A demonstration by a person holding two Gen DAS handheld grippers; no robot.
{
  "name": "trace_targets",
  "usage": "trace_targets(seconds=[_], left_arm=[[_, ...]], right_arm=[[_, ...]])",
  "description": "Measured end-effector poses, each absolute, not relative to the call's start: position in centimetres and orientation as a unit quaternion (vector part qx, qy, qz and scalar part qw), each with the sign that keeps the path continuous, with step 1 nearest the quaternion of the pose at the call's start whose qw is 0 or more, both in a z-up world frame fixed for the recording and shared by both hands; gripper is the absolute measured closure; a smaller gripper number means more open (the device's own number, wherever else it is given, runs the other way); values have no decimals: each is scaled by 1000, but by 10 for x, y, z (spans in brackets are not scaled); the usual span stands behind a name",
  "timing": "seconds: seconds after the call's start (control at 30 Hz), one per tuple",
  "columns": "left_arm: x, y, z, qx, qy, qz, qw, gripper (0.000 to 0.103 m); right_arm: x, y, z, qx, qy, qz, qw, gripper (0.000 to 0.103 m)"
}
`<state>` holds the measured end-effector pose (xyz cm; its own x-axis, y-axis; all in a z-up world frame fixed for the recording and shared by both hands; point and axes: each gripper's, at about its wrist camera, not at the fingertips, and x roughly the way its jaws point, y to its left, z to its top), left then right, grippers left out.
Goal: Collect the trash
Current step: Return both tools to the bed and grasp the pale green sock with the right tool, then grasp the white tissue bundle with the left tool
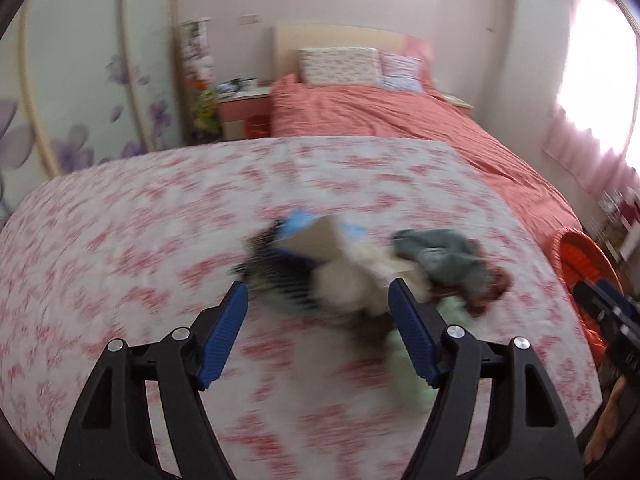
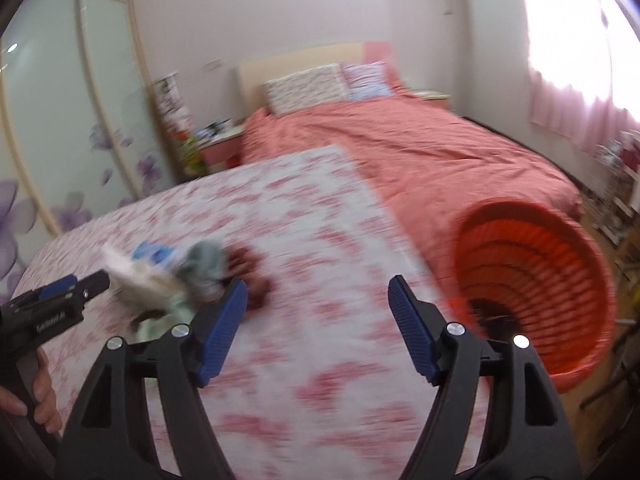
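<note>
A blurred pile of trash [image 1: 352,264] lies on the pink-flowered bedspread [image 1: 160,232]: a cardboard box, blue and dark wrappers, a grey-green cloth [image 1: 444,258], a reddish-brown scrap. My left gripper [image 1: 318,296] is open, just short of the pile, its right finger at the pile's edge. The pile also shows in the right wrist view [image 2: 176,276], left of my right gripper [image 2: 316,294], which is open and empty over the bedspread. The left gripper also shows in the right wrist view [image 2: 56,304].
An orange ribbed basket [image 2: 536,276] stands at the bed's right side, something dark at its bottom. A salmon duvet [image 2: 400,152] with pillows lies beyond. A nightstand [image 1: 244,112], a flowered wardrobe [image 1: 80,92] and a bright curtained window [image 2: 572,60] surround the bed.
</note>
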<state>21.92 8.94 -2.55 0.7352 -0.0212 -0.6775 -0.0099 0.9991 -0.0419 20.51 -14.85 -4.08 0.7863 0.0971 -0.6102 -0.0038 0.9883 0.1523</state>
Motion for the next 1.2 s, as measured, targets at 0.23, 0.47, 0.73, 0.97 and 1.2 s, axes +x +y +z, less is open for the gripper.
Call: trace_targets(seconds=[0.23, 0.47, 0.73, 0.97, 1.2], left_arm=[[206, 135, -46, -48, 373, 28, 926, 31], [193, 146, -55, -52, 376, 26, 925, 31], [193, 140, -51, -49, 369, 11, 928, 31], [198, 120, -48, -51, 370, -17, 928, 31], [208, 90, -41, -44, 371, -42, 927, 31]], right_arm=[[209, -72, -65, 50, 361, 89, 927, 32], [220, -49, -84, 39, 402, 92, 910, 42], [221, -50, -89, 22, 409, 99, 907, 96], [207, -73, -70, 20, 370, 78, 926, 97], [202, -118, -59, 45, 348, 28, 936, 97]])
